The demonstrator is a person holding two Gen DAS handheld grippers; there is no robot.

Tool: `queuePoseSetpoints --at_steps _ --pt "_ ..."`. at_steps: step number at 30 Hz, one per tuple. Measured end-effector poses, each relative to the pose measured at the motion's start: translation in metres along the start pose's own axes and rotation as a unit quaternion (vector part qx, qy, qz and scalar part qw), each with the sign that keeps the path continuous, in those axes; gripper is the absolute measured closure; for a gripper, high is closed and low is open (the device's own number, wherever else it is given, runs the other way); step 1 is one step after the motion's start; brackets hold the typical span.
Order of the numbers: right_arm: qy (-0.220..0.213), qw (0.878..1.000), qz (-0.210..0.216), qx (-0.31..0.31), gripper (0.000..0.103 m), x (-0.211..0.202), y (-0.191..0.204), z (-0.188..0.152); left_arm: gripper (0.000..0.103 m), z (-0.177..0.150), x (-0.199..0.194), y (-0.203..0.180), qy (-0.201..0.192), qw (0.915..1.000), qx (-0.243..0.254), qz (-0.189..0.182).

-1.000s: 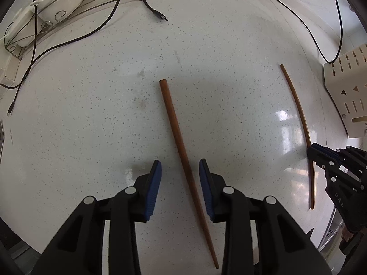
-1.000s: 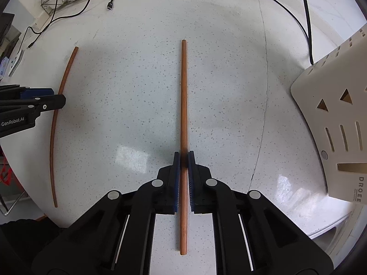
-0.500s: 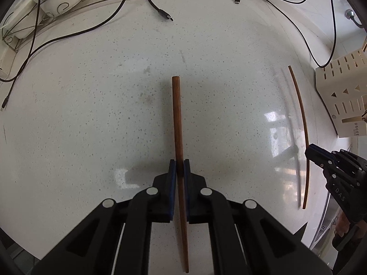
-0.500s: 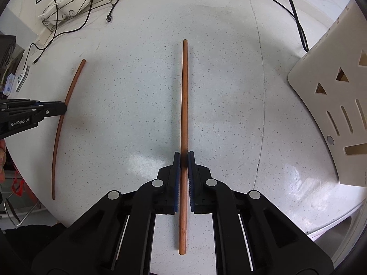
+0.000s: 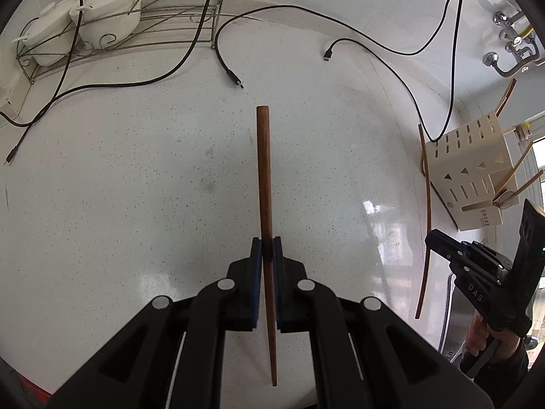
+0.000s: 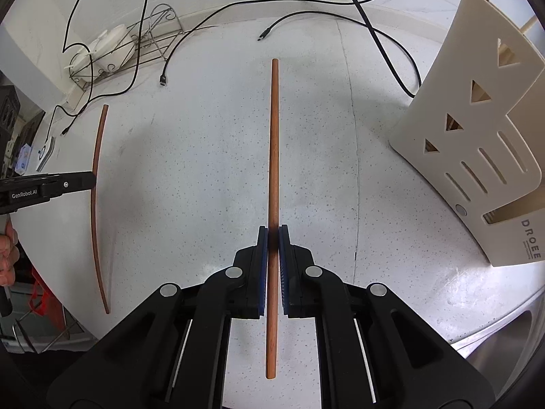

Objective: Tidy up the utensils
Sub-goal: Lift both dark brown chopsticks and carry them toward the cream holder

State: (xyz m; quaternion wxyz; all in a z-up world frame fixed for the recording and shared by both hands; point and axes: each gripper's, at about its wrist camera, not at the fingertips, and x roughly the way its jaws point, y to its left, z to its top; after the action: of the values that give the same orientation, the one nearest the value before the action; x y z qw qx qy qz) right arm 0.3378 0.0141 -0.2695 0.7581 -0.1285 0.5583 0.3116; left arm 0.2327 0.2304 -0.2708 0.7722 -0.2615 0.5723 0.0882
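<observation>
Two brown wooden chopsticks are off the white speckled counter (image 5: 136,187), one in each gripper. My left gripper (image 5: 267,242) is shut on the thicker tapered chopstick (image 5: 263,170) about midway along it. My right gripper (image 6: 272,233) is shut on the other chopstick (image 6: 273,136), below its middle. In the left wrist view, the right gripper (image 5: 430,237) shows at the right edge with its chopstick (image 5: 427,187). The right wrist view catches the left gripper (image 6: 90,180) at the left with its chopstick (image 6: 96,156). A cream slotted utensil holder (image 6: 477,156) stands at the right.
A wire rack (image 5: 177,24) with white lidded pots (image 5: 105,3) stands at the back left. Black cables (image 5: 136,83) trail over the back of the counter. Taps (image 5: 511,51) and a steel sink rim (image 6: 494,341) are at the right. The holder (image 5: 470,177) has light wooden utensils in it.
The left gripper closed on the chopstick that lay between its open jaws. Both grippers then rose with their chopsticks, and both views tilted up to show more of the back.
</observation>
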Motion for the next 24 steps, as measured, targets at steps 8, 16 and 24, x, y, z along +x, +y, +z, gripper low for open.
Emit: queuePoseSetpoints --at_steps 8,16,24 --pt "-0.021 1.000 -0.007 0.002 0.097 -0.006 0.008 0.004 0.097 0.001 -0.027 -0.009 -0.056 0.9982 0.006 -0.020" --pt "-0.116 0.993 -0.009 0.033 0.097 -0.040 0.003 0.002 0.097 0.002 -0.064 -0.032 -0.128 0.9897 0.038 -0.050" --pt "-0.176 0.984 -0.017 0.036 0.097 -0.071 0.001 0.007 0.097 0.009 -0.090 -0.059 -0.166 0.9803 0.069 -0.082"
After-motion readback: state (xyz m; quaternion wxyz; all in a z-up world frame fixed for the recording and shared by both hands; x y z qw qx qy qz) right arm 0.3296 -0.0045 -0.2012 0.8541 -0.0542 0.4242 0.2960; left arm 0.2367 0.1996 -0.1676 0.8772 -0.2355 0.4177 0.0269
